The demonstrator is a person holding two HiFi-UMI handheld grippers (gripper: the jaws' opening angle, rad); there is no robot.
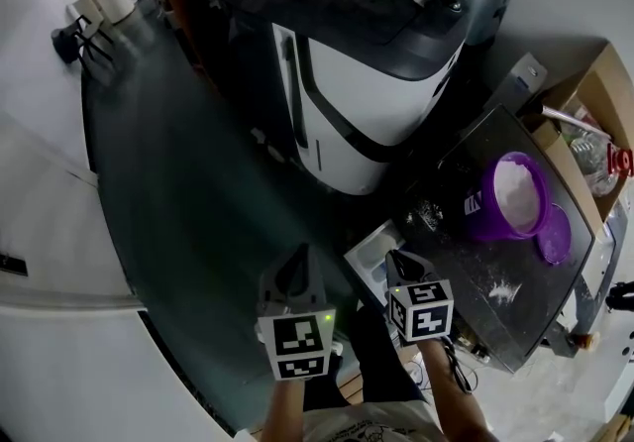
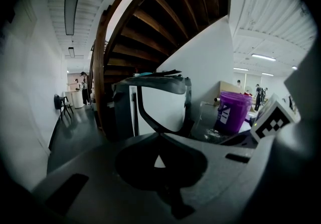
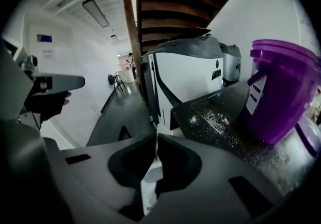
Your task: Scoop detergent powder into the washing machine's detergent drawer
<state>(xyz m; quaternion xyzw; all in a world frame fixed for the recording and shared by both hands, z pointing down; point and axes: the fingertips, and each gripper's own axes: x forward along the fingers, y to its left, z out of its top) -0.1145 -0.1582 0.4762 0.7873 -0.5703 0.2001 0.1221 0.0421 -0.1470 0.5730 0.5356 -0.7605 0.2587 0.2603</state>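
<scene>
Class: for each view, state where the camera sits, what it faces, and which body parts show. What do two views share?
Head view: on the head, steeply down at the washing machine; left gripper, right gripper, forearms show.
Left gripper view: on that gripper, faces the machine; its shut jaws show.
Right gripper view: likewise, faces purple bucket; shut jaws.
Shared: all show the bucket.

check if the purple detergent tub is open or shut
Open: the round purple plastic tub is uncovered on top, white powder showing inside.
</scene>
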